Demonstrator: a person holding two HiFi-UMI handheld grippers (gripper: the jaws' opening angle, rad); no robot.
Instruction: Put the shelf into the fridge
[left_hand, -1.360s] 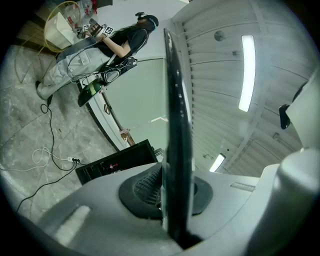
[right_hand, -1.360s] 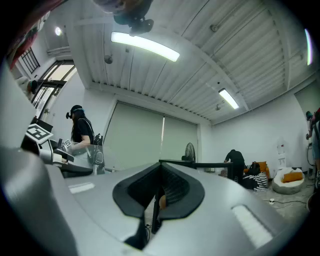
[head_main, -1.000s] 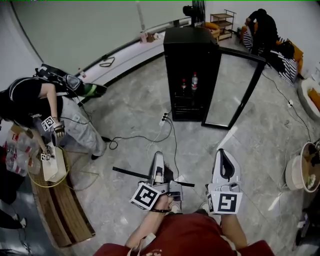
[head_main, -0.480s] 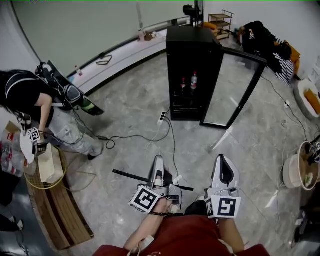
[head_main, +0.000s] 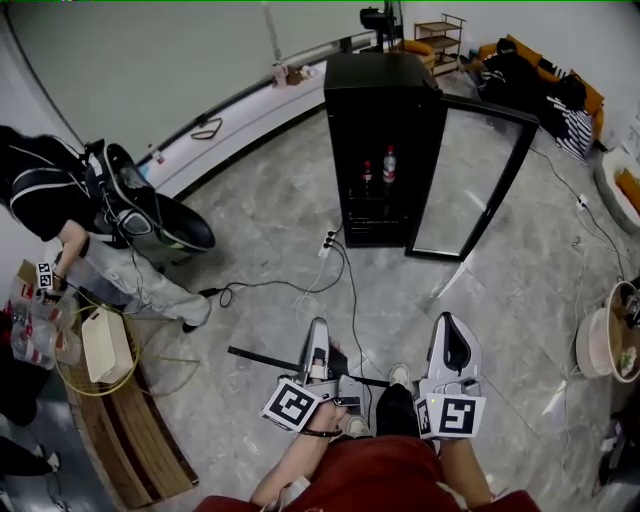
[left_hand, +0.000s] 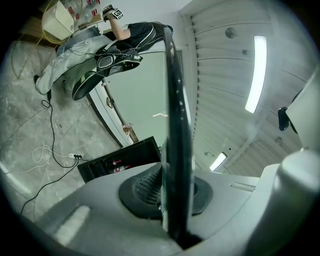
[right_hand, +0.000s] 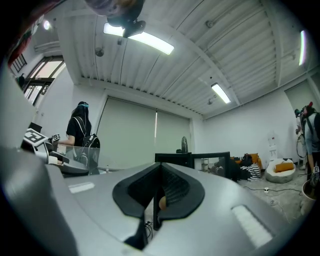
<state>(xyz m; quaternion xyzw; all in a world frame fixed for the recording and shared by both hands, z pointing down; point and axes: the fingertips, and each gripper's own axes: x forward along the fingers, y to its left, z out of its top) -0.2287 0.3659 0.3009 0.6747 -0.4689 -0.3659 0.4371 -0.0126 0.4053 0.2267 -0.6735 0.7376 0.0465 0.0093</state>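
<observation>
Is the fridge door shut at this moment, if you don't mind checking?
No, the door of the fridge stands swung wide open, with bottles showing inside.

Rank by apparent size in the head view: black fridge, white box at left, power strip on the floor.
1. black fridge
2. white box
3. power strip
The fridge stands farthest yet looks largest.

Left gripper view: shelf (left_hand: 176, 125) edge-on, hides part of fridge (left_hand: 117, 160). Head view: bottles (head_main: 389, 164) too small to ID; person (head_main: 50, 185) cut off at left edge.

Ceiling strip lights (right_hand: 150, 42) brighten the room evenly; fisheye views curve and darken at edges.
</observation>
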